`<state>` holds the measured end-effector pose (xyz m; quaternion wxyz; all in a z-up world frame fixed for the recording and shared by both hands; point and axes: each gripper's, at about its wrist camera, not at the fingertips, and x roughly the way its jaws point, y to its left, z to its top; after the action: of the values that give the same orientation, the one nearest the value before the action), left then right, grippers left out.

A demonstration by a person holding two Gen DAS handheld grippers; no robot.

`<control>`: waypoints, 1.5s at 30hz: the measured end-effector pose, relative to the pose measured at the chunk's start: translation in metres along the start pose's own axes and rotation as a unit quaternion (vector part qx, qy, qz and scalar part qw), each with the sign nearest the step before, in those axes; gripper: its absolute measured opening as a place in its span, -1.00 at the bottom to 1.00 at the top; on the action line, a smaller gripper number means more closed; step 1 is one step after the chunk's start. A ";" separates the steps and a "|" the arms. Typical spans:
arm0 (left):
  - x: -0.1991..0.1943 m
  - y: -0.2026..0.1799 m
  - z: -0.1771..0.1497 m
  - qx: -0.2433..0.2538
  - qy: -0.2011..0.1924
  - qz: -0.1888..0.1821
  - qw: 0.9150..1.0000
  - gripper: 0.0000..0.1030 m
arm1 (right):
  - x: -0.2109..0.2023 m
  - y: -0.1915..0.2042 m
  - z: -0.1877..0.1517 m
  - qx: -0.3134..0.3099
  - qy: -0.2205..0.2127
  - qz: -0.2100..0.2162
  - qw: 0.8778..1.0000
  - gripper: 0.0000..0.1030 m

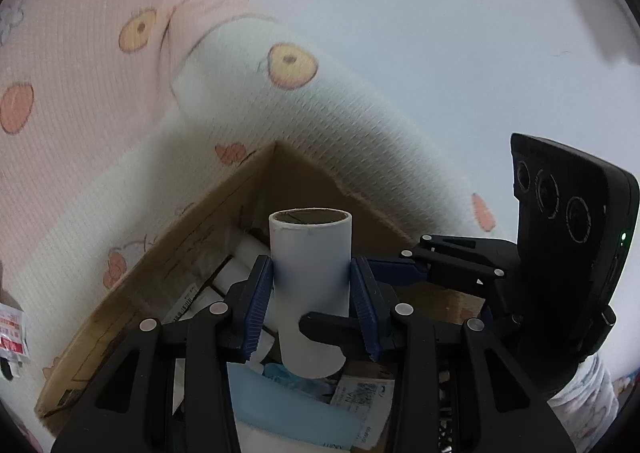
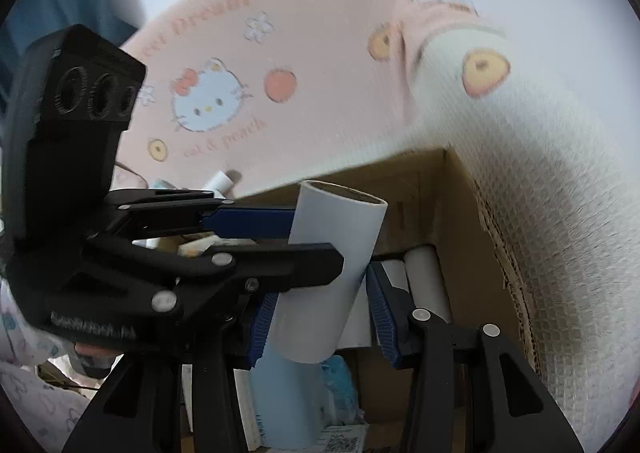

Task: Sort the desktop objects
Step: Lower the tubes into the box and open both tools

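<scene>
A white paper roll with a cardboard core (image 1: 310, 285) stands upright between the blue pads of my left gripper (image 1: 312, 293), which is shut on it above an open cardboard box (image 1: 168, 249). In the right wrist view the same roll (image 2: 332, 273) is tilted, held by the left gripper (image 2: 296, 241) coming in from the left. My right gripper (image 2: 320, 317) is around the roll's lower part with its pads (image 2: 380, 313) apart from it, open. In the left wrist view the right gripper's finger (image 1: 332, 323) reaches in from the right at the roll's front.
The box (image 2: 440, 189) holds more white rolls (image 2: 428, 285), a light blue packet (image 1: 292, 409) and labelled papers (image 1: 360, 393). A pink and white quilt with cat and peach prints (image 2: 280, 93) lies behind and around the box. A small red-and-white packet (image 1: 12, 341) lies at the left.
</scene>
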<state>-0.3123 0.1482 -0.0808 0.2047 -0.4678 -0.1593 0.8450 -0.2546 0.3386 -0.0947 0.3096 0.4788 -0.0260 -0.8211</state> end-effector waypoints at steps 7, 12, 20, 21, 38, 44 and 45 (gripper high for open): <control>0.023 0.017 0.007 -0.036 0.031 -0.006 0.999 -0.15 | 0.024 -0.016 0.007 -0.006 0.034 -0.009 0.999 -0.19; 0.037 0.031 0.010 -0.060 0.062 -0.001 0.996 -0.15 | 0.044 -0.020 0.013 -0.007 0.062 -0.016 0.998 -0.20; 0.039 0.051 0.003 -0.093 0.086 0.013 0.992 -0.15 | 0.071 -0.017 0.018 -0.013 0.098 -0.003 0.995 -0.21; 0.038 0.051 0.002 -0.093 0.085 0.014 0.992 -0.15 | 0.074 -0.015 0.019 -0.018 0.104 -0.003 0.994 -0.21; 0.061 0.056 0.015 -0.140 0.109 -0.004 0.984 -0.19 | 0.080 -0.015 0.010 -0.052 0.144 -0.024 0.988 -0.23; 0.083 0.059 0.014 -0.179 0.127 -0.007 0.976 -0.20 | 0.081 -0.024 0.011 -0.054 0.163 -0.070 0.983 -0.33; 0.088 0.061 0.012 -0.186 0.134 -0.002 0.973 -0.25 | 0.081 -0.024 0.010 -0.056 0.169 -0.077 0.981 -0.34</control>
<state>-0.3766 0.1379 -0.1667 0.1352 -0.6066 -0.2860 0.7294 -0.3030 0.3122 -0.1603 0.2715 0.5935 0.1098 -0.7497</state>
